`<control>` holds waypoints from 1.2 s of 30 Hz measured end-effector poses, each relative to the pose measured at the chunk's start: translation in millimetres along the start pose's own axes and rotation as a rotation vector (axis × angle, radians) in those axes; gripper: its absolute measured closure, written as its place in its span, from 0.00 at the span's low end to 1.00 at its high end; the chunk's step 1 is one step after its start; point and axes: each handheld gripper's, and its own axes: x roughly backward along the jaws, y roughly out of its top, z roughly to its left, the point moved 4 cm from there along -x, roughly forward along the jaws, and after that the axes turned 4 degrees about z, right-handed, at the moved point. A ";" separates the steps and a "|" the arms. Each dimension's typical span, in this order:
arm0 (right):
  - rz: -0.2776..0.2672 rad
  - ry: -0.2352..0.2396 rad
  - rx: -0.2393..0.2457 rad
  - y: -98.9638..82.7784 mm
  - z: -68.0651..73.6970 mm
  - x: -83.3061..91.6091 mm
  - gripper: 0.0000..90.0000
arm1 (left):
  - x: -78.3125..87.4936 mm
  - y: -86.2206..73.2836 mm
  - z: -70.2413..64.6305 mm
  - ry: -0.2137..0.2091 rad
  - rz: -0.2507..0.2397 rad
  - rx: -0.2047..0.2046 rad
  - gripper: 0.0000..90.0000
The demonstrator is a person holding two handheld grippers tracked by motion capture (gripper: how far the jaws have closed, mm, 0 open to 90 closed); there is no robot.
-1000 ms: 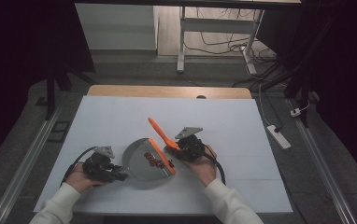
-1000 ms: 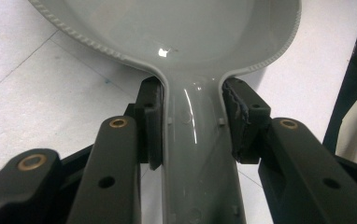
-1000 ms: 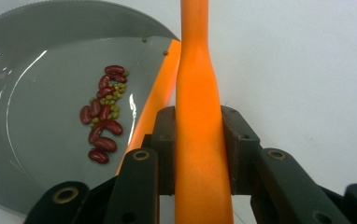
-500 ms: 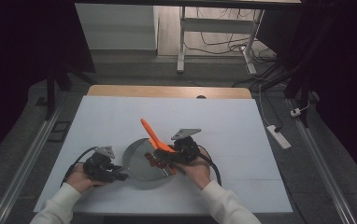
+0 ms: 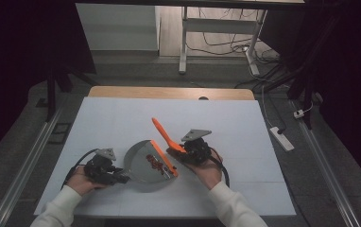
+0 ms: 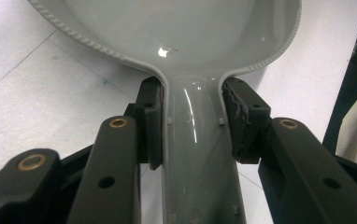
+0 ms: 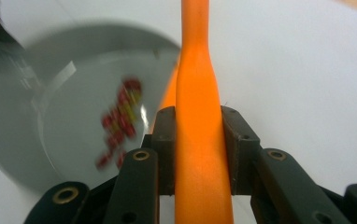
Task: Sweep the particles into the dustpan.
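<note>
Red bits [image 7: 120, 123] in the grey dustpan [image 7: 50, 154] are blurred; its handle [image 6: 200, 158] runs off the frame's bottom.

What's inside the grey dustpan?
Small red bits lie inside the grey dustpan, beside the orange brush. The brush head covers the pan's edge there, so anything under it stays hidden.

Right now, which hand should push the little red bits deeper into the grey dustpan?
Probably the right. The right gripper is shut on the orange brush, whose edge sits at the dustpan beside the red bits. The left gripper is busy clamping the dustpan's handle, keeping it steady.
</note>
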 end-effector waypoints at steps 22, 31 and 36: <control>-0.110 0.088 -0.053 -4.1 18.7 23.2 0.77 | -0.6 0.1 -0.9 0.007 -0.003 -0.001 0.69; -0.104 0.009 -0.120 -15.2 -18.8 31.3 0.77 | -1.4 -1.2 -1.2 0.014 -0.016 -0.003 0.69; -0.098 0.009 -0.111 -15.7 -19.5 29.6 0.77 | -1.0 -1.5 -2.7 0.032 -0.032 -0.012 0.69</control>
